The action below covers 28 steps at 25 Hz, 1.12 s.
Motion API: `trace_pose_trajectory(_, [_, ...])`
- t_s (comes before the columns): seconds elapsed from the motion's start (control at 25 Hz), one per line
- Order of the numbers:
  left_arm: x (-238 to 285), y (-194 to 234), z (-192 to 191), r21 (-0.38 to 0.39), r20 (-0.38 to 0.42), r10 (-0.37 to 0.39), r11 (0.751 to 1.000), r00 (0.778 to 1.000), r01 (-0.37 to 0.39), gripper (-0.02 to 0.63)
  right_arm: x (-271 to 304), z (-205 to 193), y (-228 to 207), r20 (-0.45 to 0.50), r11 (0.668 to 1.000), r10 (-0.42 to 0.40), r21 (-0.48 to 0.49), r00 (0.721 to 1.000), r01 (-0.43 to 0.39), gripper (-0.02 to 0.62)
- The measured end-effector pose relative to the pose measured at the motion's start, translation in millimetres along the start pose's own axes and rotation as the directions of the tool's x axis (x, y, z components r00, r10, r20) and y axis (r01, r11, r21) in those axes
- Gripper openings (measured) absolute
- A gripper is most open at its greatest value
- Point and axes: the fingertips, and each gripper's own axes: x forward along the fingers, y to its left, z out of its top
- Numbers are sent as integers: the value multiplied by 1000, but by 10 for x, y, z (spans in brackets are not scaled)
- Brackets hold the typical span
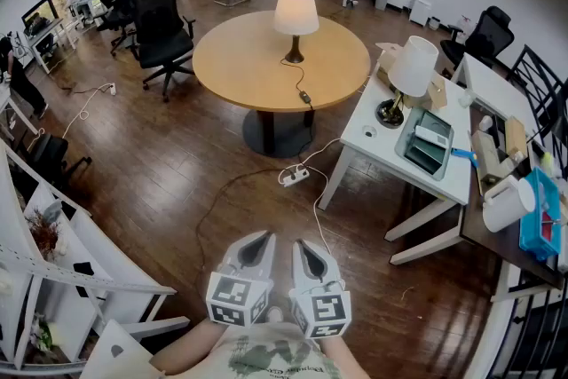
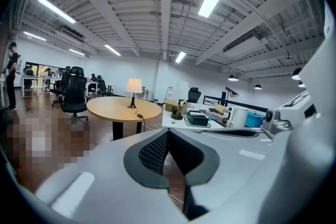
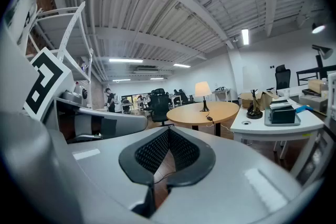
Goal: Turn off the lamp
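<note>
The lamp (image 1: 295, 13) with a cream shade glows on the round wooden table (image 1: 240, 67), far ahead of me. Its black cord runs over the tabletop through an inline switch (image 1: 303, 95) and down to a power strip (image 1: 295, 176) on the floor. My left gripper (image 1: 257, 246) and right gripper (image 1: 304, 249) are side by side low in the head view, well short of the table, both shut with nothing between the jaws. The left gripper view shows the left gripper (image 2: 168, 131) and the lamp (image 2: 134, 86) in the distance. So does the right gripper view: right gripper (image 3: 169, 131), lamp (image 3: 202, 89).
A white desk (image 1: 373, 138) at right carries an unlit white-shaded lamp (image 1: 414, 67) and a grey tray (image 1: 426, 142). A black office chair (image 1: 161, 35) stands left of the round table. White shelving (image 1: 53, 271) is close at my left. Dark wood floor lies between me and the table.
</note>
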Motion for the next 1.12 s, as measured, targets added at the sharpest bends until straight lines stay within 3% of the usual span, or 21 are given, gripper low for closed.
trace_pose_trajectory(0.44, [495,334,114,-12,4,1,1000,1000,-1,0,581,20,-164,-24,1000,5,-6,1000,-5,0])
trace_pose_trajectory(1.12, [1425,1443,594,-61,31,-58,996,998,59,0,2000,340,-189,-58,996,-49,-72,997,45,0])
